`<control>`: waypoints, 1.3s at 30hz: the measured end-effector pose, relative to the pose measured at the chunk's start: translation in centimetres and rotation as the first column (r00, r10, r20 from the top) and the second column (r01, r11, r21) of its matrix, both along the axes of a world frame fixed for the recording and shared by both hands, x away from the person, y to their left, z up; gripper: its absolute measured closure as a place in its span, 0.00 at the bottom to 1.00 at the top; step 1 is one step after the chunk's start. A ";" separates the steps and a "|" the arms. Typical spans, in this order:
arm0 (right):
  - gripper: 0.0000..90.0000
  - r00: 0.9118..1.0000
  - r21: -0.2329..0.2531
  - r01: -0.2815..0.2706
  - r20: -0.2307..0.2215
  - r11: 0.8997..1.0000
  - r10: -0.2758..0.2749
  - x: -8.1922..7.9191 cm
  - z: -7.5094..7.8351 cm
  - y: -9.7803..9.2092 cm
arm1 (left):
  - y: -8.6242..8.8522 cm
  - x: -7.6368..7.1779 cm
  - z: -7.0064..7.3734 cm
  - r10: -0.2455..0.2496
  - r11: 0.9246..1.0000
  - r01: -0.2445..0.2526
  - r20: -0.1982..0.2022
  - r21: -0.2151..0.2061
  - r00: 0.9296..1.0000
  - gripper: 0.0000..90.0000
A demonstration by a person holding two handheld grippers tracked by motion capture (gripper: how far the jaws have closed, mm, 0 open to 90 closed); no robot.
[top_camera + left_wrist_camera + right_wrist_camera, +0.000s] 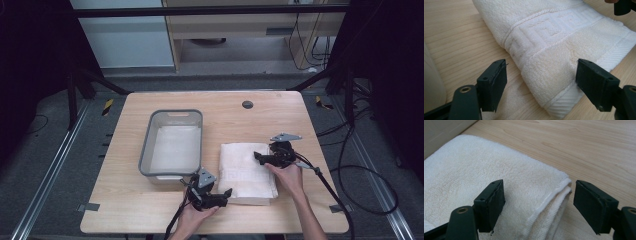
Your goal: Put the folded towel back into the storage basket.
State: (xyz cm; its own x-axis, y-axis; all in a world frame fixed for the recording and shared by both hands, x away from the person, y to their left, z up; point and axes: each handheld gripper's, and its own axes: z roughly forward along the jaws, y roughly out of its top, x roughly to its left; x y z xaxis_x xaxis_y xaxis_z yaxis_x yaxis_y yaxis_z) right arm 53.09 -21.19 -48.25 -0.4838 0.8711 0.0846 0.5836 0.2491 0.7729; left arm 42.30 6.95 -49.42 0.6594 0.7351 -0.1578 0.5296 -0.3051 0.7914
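Note:
A folded white towel [245,172] lies on the wooden table to the right of a grey bin. My left gripper [227,193] is at the towel's near left corner, jaws open and straddling that corner [544,82] without closing on it. My right gripper [258,157] is at the towel's right edge toward the far corner, also open, with the folded layers of the corner [549,197] between its jaws. The towel has a woven key-pattern band [544,30] across it.
A grey plastic bin [172,145] lined with white stands left of the towel, its near end close to my left gripper. A dark round grommet [247,104] sits at the table's far edge. Cables [360,185] trail off to the right.

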 end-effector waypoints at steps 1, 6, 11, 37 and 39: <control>0.28 1.000 0.006 0.002 -0.006 1.000 -0.002 0.0 -0.1 0.0 | 0.0 0.0 -0.1 -0.002 1.000 0.002 -0.001 0.005 1.000 0.27; 0.29 1.000 0.003 0.006 -0.022 1.000 -0.006 0.0 -0.4 0.1 | -0.2 0.2 -0.4 -0.011 1.000 0.011 -0.017 0.010 1.000 0.26; 0.29 0.999 0.015 0.007 -0.042 1.000 -0.007 0.3 -0.8 0.0 | -0.5 0.3 -0.7 -0.015 1.000 0.015 -0.036 0.004 0.999 0.26; 0.49 0.983 0.187 0.022 -0.184 0.982 0.013 0.9 -1.8 -0.6 | -1.4 1.1 -0.9 -0.077 0.997 0.078 -0.101 0.004 0.992 0.40; 0.54 0.981 0.199 0.021 -0.191 0.980 0.018 0.8 -1.8 -0.6 | -1.5 1.1 -0.8 -0.083 0.996 0.084 -0.110 0.003 0.990 0.43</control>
State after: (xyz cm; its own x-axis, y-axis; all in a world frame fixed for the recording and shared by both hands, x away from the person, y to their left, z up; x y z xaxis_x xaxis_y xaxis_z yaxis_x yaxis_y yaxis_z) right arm 53.93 -21.80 -50.00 -0.4406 0.8280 0.3469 0.7253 0.1007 0.6810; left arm 43.45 5.48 -50.23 0.6973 0.6798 -0.2271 0.5857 -0.3578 0.7273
